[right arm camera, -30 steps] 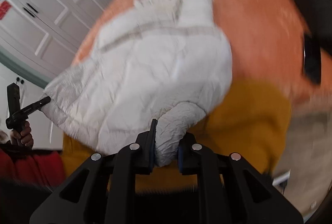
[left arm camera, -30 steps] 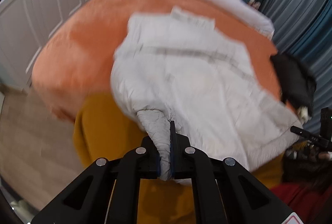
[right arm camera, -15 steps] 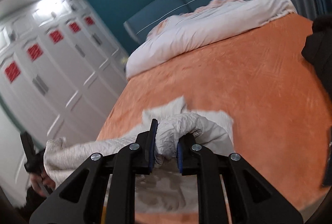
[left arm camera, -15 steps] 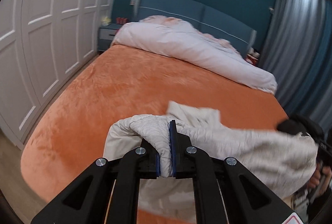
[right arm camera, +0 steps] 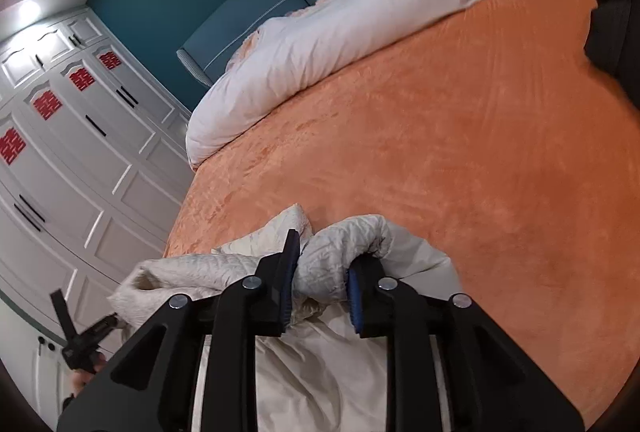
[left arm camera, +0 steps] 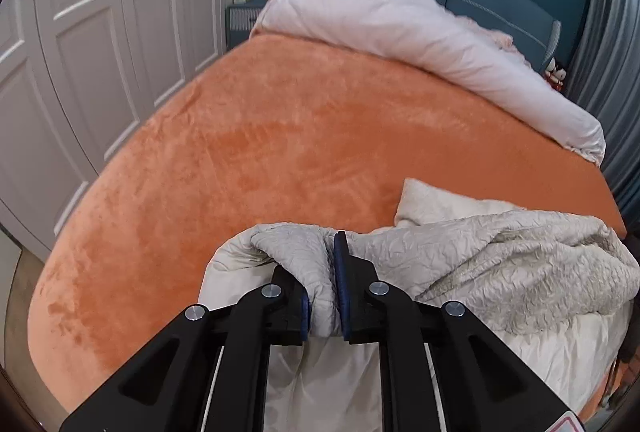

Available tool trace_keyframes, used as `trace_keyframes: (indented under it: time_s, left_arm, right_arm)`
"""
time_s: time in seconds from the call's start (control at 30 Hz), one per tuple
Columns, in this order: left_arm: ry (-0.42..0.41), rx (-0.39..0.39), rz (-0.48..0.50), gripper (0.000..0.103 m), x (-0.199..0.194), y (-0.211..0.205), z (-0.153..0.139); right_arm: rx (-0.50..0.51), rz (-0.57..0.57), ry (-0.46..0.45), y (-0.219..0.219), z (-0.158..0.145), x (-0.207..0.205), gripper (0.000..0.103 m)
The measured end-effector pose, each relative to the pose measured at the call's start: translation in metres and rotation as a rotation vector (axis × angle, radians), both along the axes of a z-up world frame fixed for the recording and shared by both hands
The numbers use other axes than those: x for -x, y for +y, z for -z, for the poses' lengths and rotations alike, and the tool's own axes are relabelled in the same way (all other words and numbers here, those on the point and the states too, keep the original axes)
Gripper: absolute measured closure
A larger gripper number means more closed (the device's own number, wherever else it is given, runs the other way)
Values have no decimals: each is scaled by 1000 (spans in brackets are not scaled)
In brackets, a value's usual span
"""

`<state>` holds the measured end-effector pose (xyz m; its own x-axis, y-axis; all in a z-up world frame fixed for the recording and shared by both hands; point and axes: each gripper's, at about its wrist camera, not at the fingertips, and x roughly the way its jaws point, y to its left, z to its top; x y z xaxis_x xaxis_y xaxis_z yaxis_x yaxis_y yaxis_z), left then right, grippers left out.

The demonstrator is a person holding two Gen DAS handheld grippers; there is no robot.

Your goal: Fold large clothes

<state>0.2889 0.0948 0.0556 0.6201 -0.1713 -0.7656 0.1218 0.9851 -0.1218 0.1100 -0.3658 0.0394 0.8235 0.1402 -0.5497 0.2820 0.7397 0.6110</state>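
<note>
Bedroom: orange bed [left arm camera: 280, 136], white duvet [left arm camera: 420, 32] bunched at its headboard, white wardrobes [left arm camera: 100, 32] alongside. Cream quilted jacket [left arm camera: 500, 264] lay at the foot edge. Left gripper [left arm camera: 322, 288] and right gripper [right arm camera: 320, 280] each pinched a fold, jaws just easing apart.

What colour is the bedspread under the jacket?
Orange bedspread, plain and plush; clearest in the left wrist view.

Garment [left arm camera: 500, 264] lowered onto bed [left arm camera: 280, 136], tongs loosening
</note>
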Motion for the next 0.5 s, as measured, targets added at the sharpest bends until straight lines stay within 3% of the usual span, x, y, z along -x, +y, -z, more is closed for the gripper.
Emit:
trace_keyframes:
  time_s: [0.13, 0.23, 0.3, 0.33, 0.37, 0.43, 0.47, 0.5]
  left_arm:
    - [41, 71, 34, 88, -7, 13, 3]
    - [-2, 91, 90, 82, 3, 25, -13]
    - [-38, 79, 131, 69, 13, 35, -27]
    - [-73, 35, 108, 45, 20, 44, -36]
    - [-121, -8, 67, 34, 26, 52, -44]
    - [-205, -43, 41, 32, 40, 69, -61]
    - [-217, -63, 23, 32, 44, 76, -67]
    - [-245, -98, -5, 32, 49, 79, -74]
  right_arm:
    - [-85, -16, -24, -11, 6, 0, 76]
    - [-138, -36, -61, -18, 6, 10, 74]
    - [-171, -57, -94, -21, 2, 18, 70]
    - [-181, -65, -111, -22, -1, 26, 67]
    - [-180, -70, -121, -23, -5, 33, 66]
    - [-168, -67, -143, -25, -12, 47, 54]
    - [-151, -44, -154, -27, -17, 55, 40]
    - [-122, 0, -174, -28, -24, 67, 35]
